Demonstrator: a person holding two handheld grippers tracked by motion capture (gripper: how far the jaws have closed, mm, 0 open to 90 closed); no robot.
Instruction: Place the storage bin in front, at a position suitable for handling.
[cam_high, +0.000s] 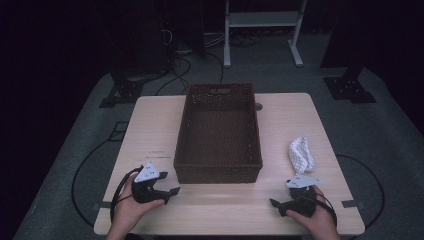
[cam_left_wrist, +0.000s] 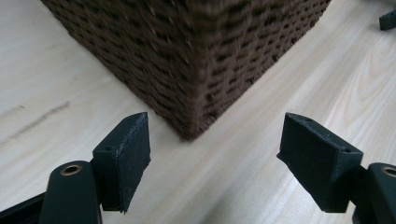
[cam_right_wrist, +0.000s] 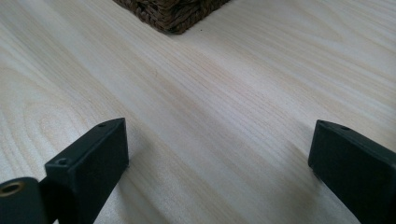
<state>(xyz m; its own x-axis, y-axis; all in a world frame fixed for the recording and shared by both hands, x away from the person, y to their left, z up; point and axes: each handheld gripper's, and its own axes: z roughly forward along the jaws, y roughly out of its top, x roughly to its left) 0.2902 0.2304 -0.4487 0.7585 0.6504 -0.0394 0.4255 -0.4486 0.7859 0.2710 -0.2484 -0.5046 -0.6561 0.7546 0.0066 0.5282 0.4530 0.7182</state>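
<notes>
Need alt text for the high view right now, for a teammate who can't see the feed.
A dark brown woven basket stands empty in the middle of a light wooden table, with a white checked cloth lying to its right. At the near edge, a person's hands hold the left gripper and the right gripper, both with open jaws holding nothing.

Dark brown wicker basket, empty, upright, spans table centre to far edge. White checked cloth, crumpled, near right edge.
</notes>
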